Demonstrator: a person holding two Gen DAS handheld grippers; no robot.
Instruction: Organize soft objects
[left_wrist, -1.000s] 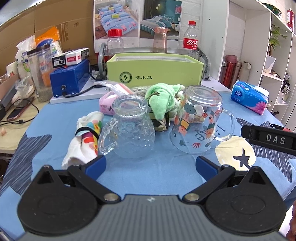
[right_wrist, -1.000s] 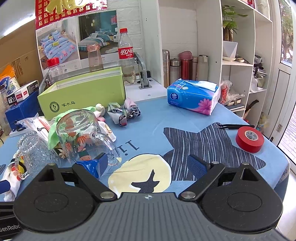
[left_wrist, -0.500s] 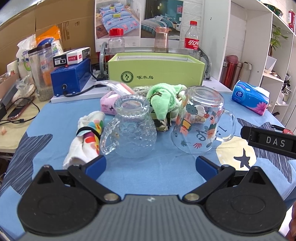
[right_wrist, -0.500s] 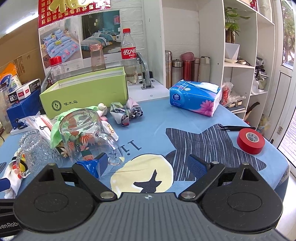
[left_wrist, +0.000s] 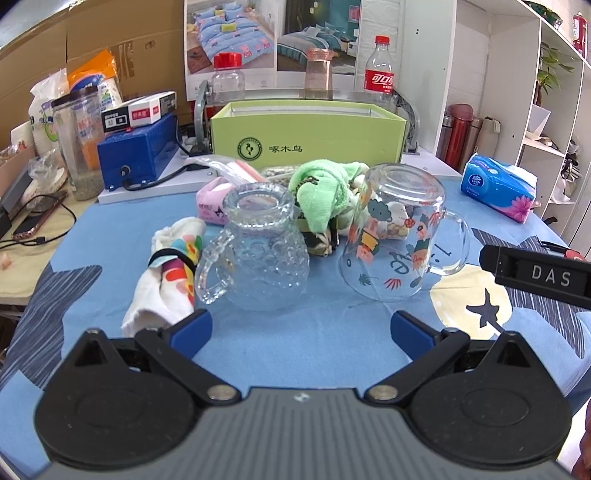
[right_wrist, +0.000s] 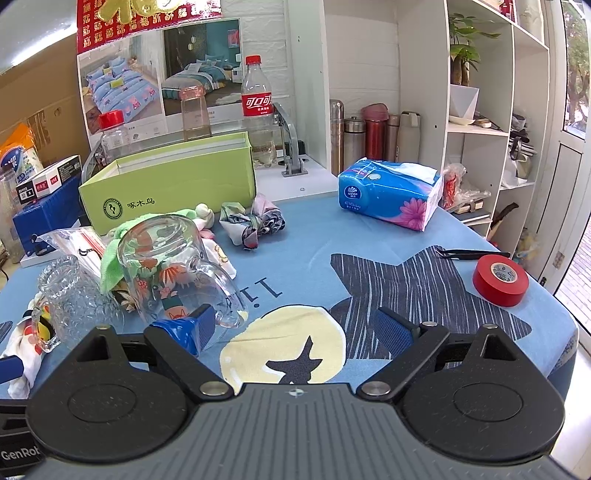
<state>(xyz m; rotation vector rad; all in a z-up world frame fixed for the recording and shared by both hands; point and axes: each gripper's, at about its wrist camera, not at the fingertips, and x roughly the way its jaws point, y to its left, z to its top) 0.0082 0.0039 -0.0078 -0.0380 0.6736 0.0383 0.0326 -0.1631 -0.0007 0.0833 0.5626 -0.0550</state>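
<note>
Soft items lie on the blue tablecloth: a white patterned rolled cloth (left_wrist: 168, 273) at the left, a green cloth (left_wrist: 325, 192) and a pink pouch (left_wrist: 212, 203) behind two upturned glass mugs, and a grey-pink bundled cloth (right_wrist: 253, 221) further right. A bumpy clear mug (left_wrist: 258, 251) and a printed mug (left_wrist: 399, 236) stand upside down. My left gripper (left_wrist: 299, 330) is open and empty, in front of the mugs. My right gripper (right_wrist: 295, 326) is open and empty, its left finger near the printed mug (right_wrist: 173, 266).
An open green box (left_wrist: 306, 136) stands behind the pile. A blue tissue pack (right_wrist: 389, 194), red tape roll (right_wrist: 500, 275) and black tweezers (right_wrist: 469, 253) lie at the right. Bottles, a blue device (left_wrist: 136, 153) and shelves line the back.
Both grippers have drifted slightly; the scene shifts a little in each view. Nothing was taken hold of or moved.
</note>
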